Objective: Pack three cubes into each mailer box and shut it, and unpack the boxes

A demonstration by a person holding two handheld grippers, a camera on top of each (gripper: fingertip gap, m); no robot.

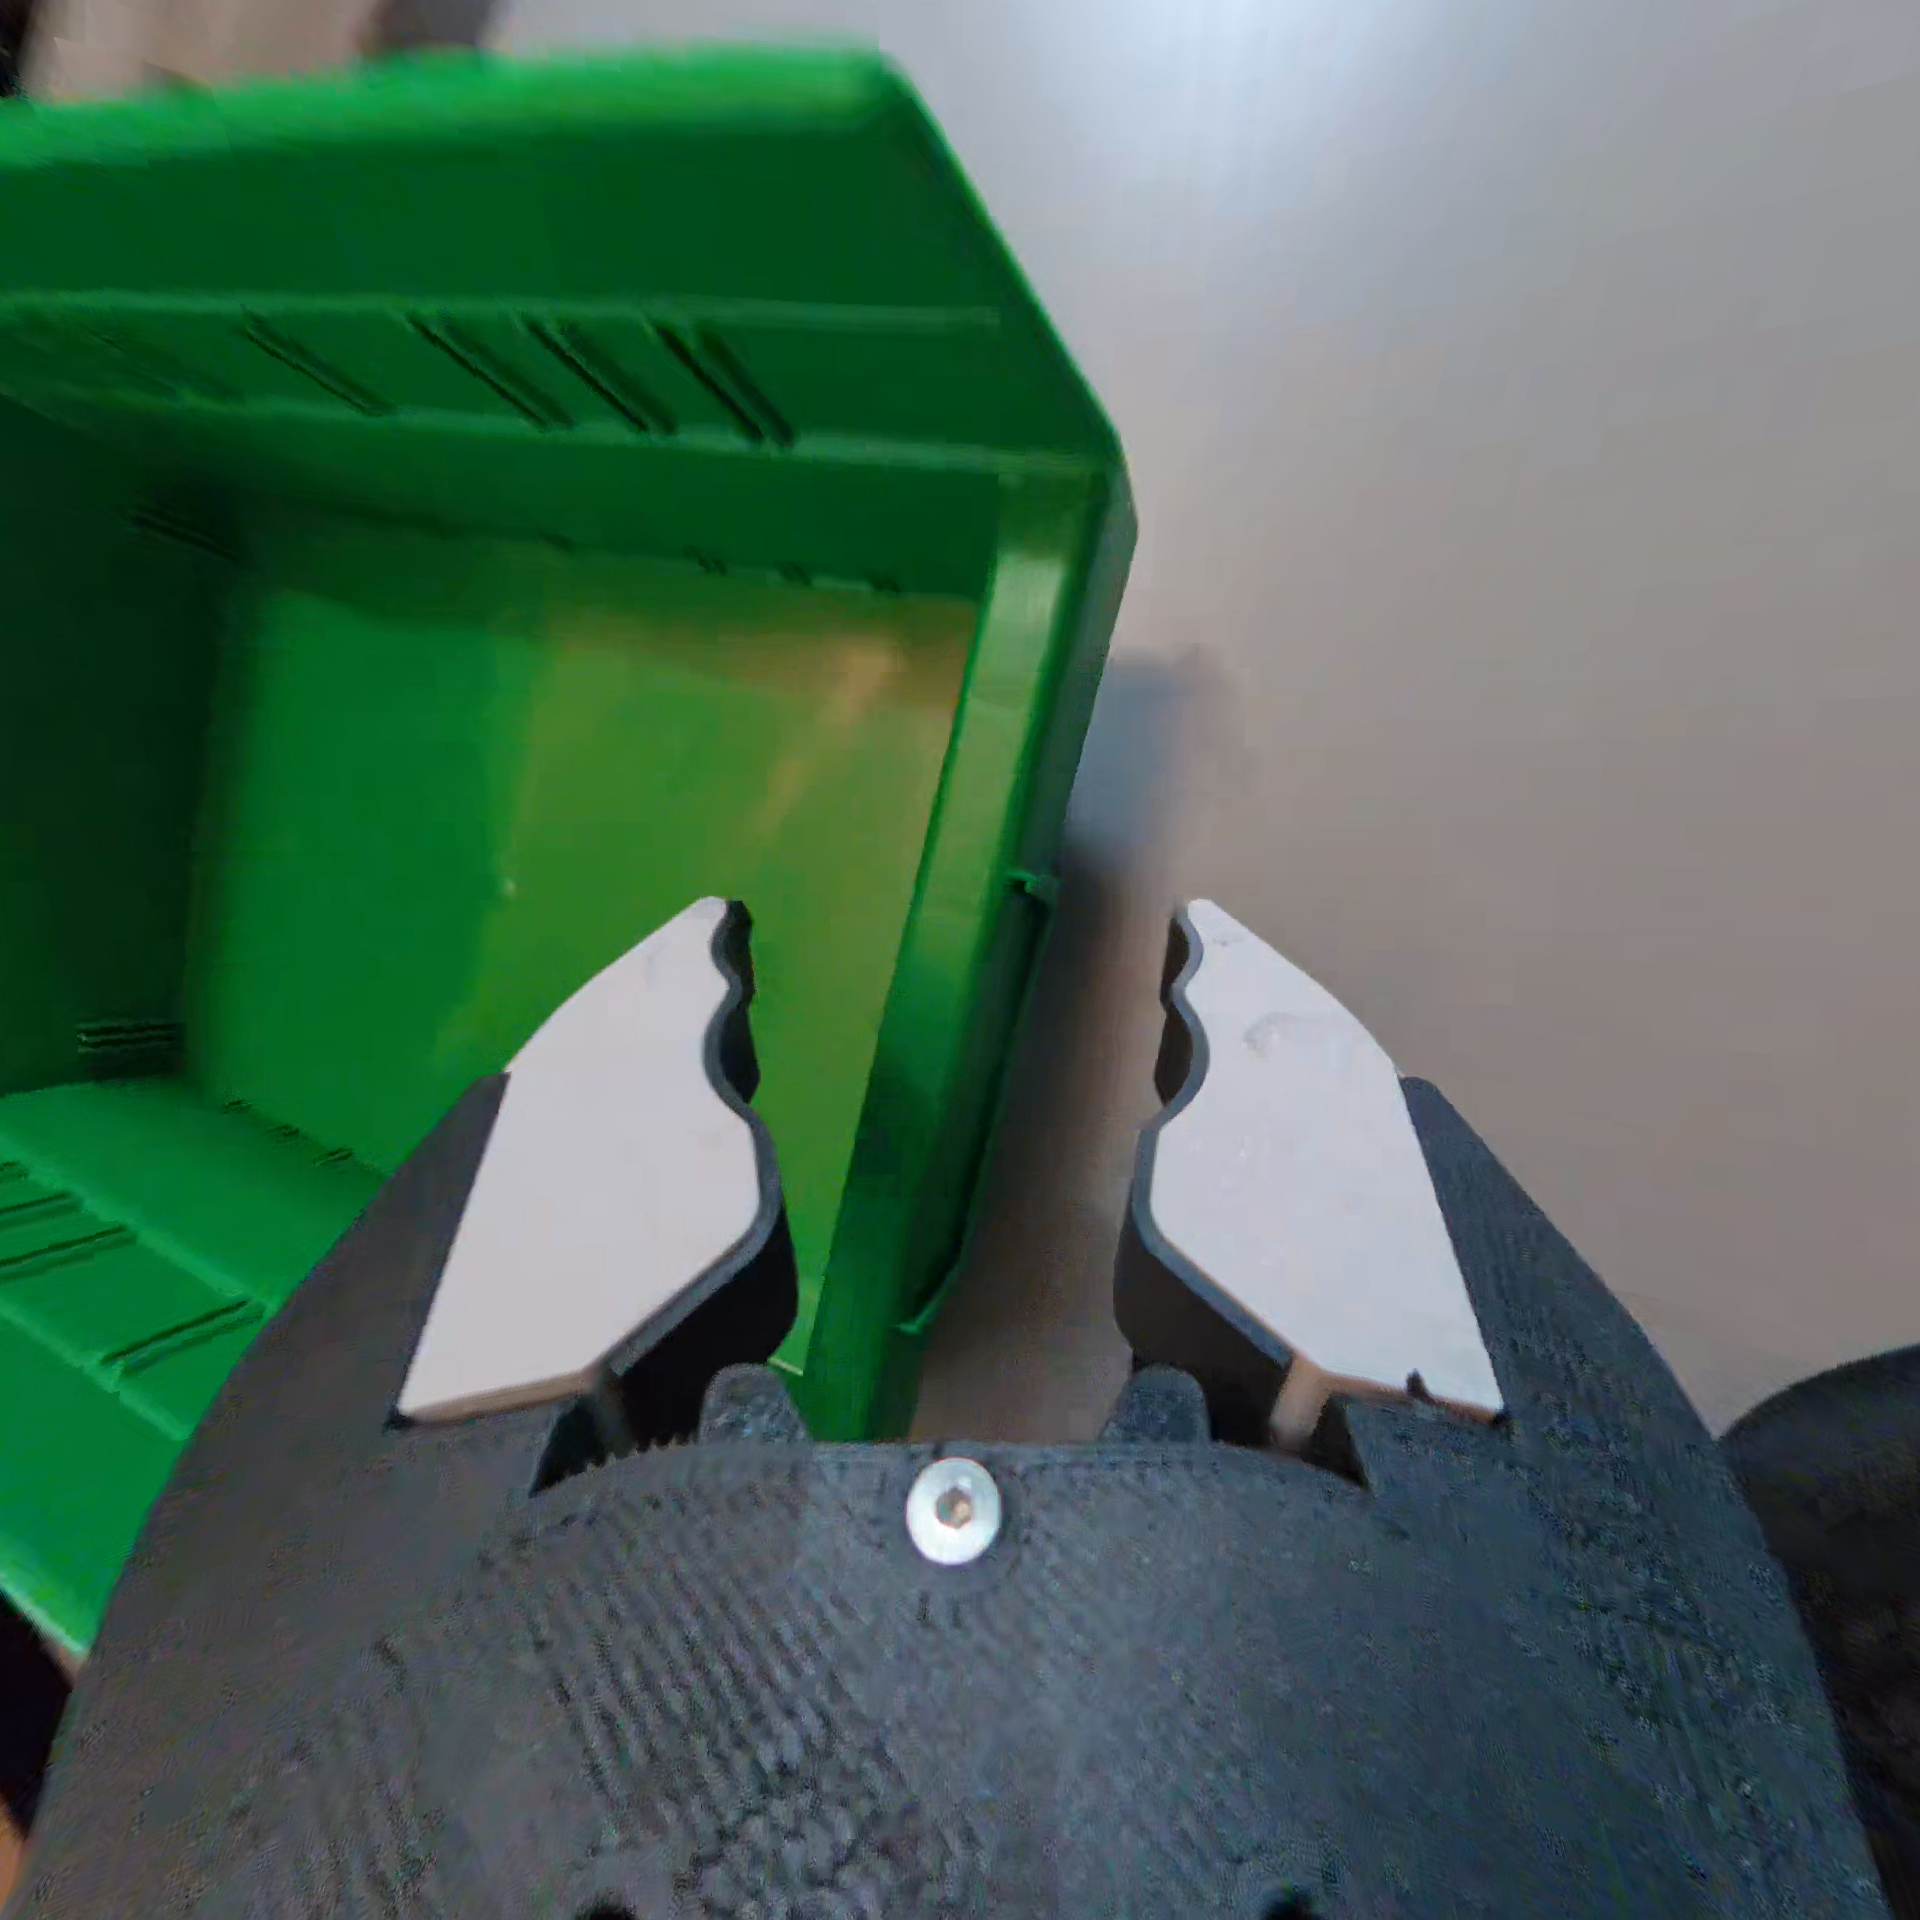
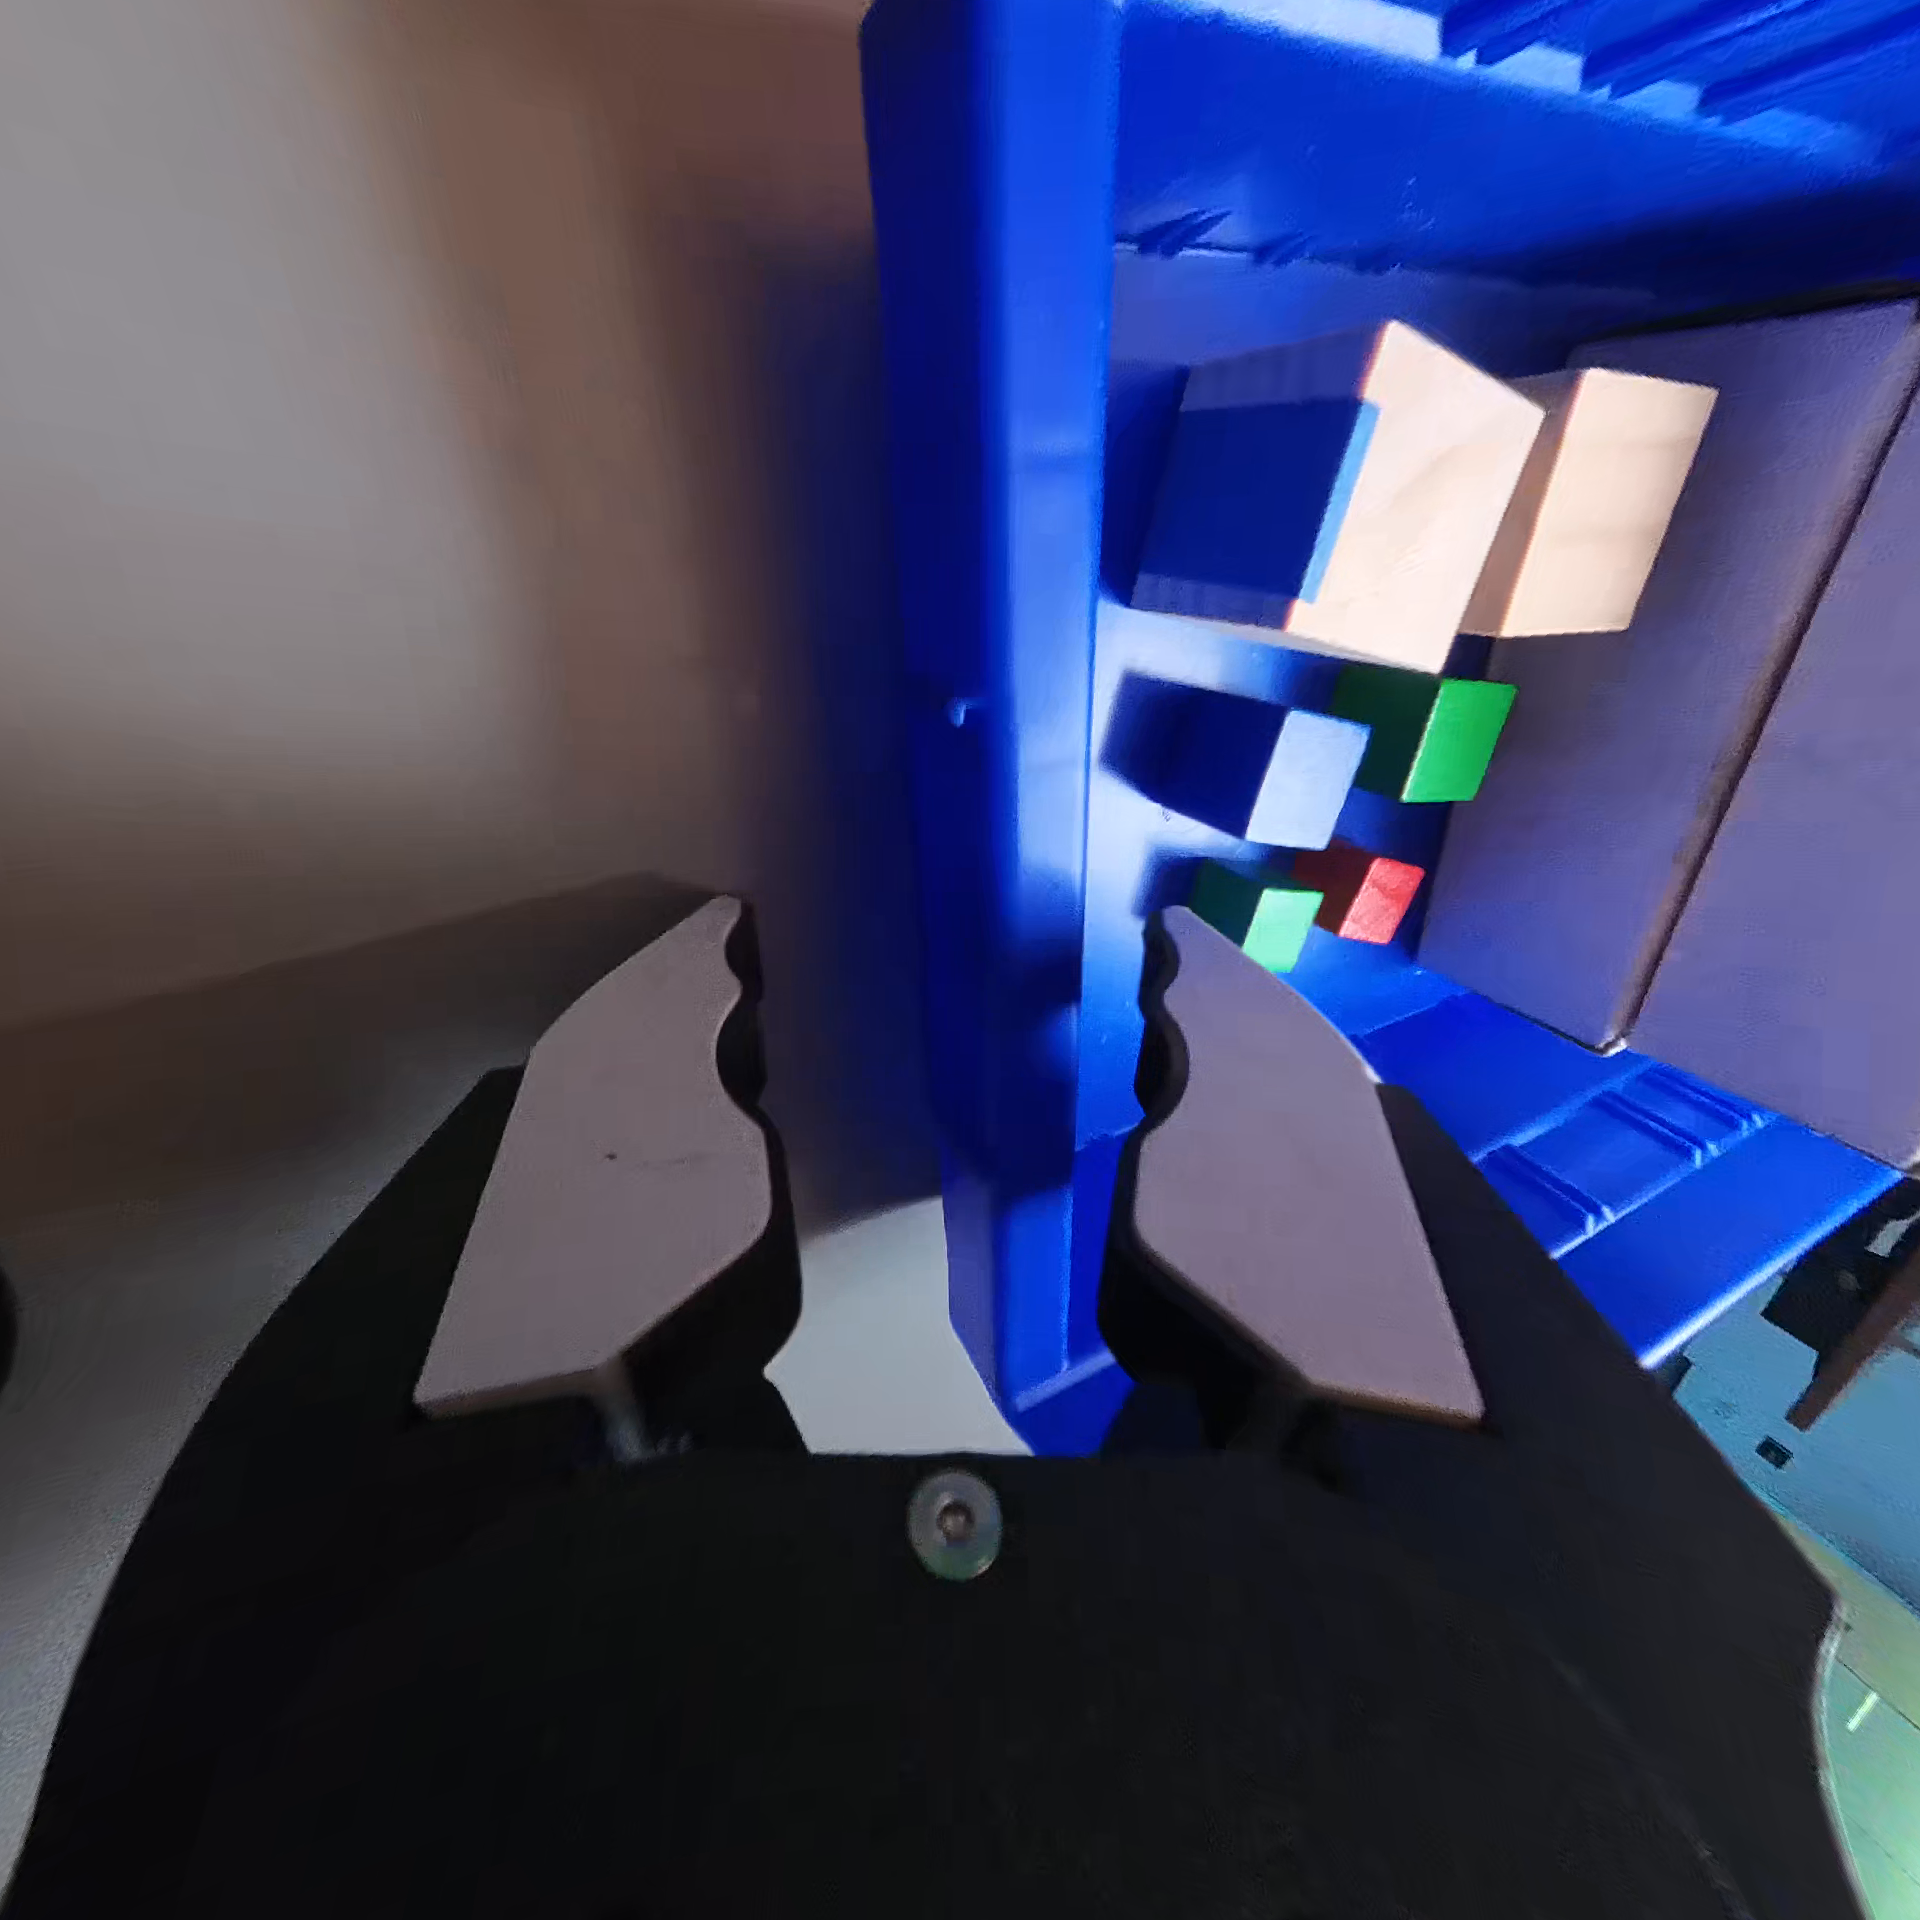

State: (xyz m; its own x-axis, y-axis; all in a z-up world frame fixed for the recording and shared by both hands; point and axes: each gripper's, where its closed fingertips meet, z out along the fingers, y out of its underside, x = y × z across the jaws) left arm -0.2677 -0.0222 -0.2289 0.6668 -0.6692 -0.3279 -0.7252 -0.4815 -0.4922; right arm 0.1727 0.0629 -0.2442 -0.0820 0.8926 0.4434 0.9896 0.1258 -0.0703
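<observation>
While both views blur, left gripper (image 1: 956, 914) gapes, straddling right wall of green bin (image 1: 1023, 727) on desk (image 1: 1507, 520); its left part cropped. Right gripper (image 2: 951, 920) spread, unladen, astride blue bin (image 2: 987, 623) left wall. Inside: cubes (image 2: 1444, 488), some half-hidden, beside mailer boxes (image 2: 1683, 675), cut off at right.

Glossy plastic green bin (image 1: 582, 727) and blue bin (image 2: 987, 623); pale wooden cubes (image 2: 1455, 499); matt cardboard mailer box (image 2: 1662, 675).
</observation>
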